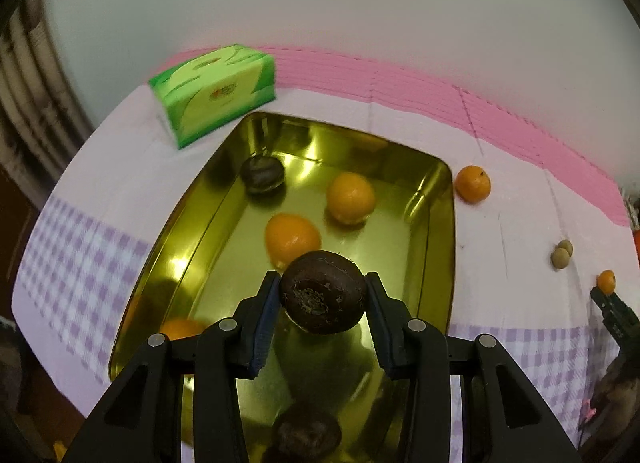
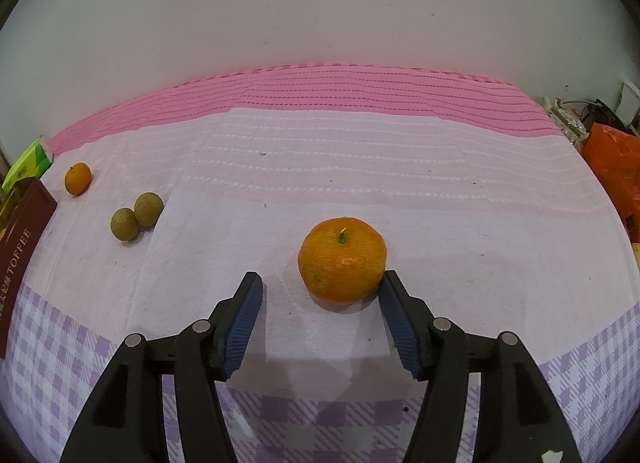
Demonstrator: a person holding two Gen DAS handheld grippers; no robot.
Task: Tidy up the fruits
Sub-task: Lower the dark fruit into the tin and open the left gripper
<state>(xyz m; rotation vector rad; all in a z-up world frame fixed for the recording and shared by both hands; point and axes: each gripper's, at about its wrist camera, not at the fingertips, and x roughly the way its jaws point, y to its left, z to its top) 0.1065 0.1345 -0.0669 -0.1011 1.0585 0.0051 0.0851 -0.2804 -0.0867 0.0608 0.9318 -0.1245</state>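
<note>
Clamped between the left gripper (image 1: 322,305) pads, a dark, hard-shelled round fruit (image 1: 322,297) hangs over the gold tin's (image 1: 438,263) near end. Right gripper (image 2: 320,319) stands open around a mandarin (image 2: 342,259), right pad touching; soft-skinned, best squeezed gently across its middle.

Four oranges (image 1: 351,198) are counted for certain, two inside the one gold tin (image 1: 448,223) and two on the cloth (image 2: 320,167); a fifth orange shape in the tin's near corner may be only a reflection. Two dark brown fruits (image 1: 323,297) are seen, with a possible third low down that cannot be confirmed. Two small greenish-brown fruits (image 2: 136,215) and one green tissue box (image 1: 216,91) are also counted.
</note>
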